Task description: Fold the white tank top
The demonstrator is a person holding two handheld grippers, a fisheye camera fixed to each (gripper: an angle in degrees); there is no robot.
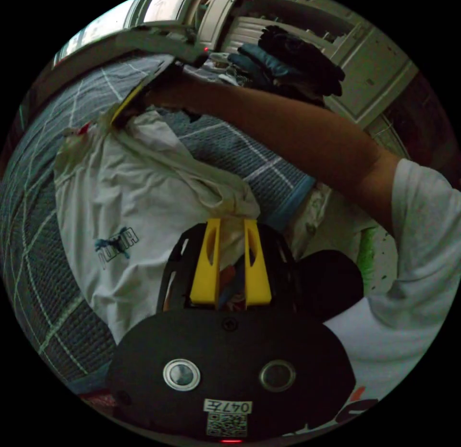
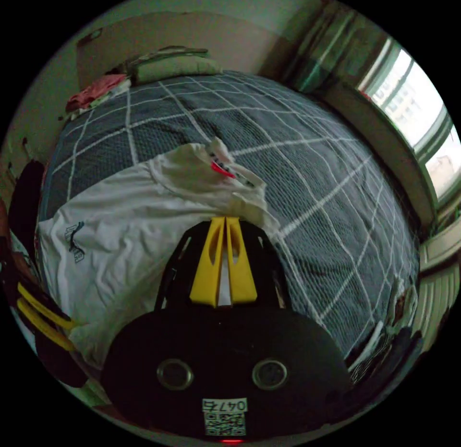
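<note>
A bed covered with a dark grey blanket crossed by a white grid takes up most of a dim room, with a bright window along one side and curtains next to it. At the far end of the bed, in the right gripper view, sit a green pillow and a small heap of pink and red clothes. In the left gripper view a pile of dark clothes rests against pale cupboard doors beyond the bed.

The white tank top lies spread on the blanket near the bed's edge, a small dark logo printed on its front. Its upper part is bunched and turned over, showing the neck label and a red tag.

The left tool has its yellow jaws a little apart with a fold of the white cloth gathered between them; whether both jaws press on it cannot be told. The right tool has its jaws nearly together, with a sliver of white fabric in the narrow gap, pinching the rumpled edge of the top.

In the left gripper view a person's bare arm in a white sleeve reaches across the bed to the far corner of the garment. At the edge of the right gripper view the yellow jaws of the left tool appear beside the shirt's hem.
</note>
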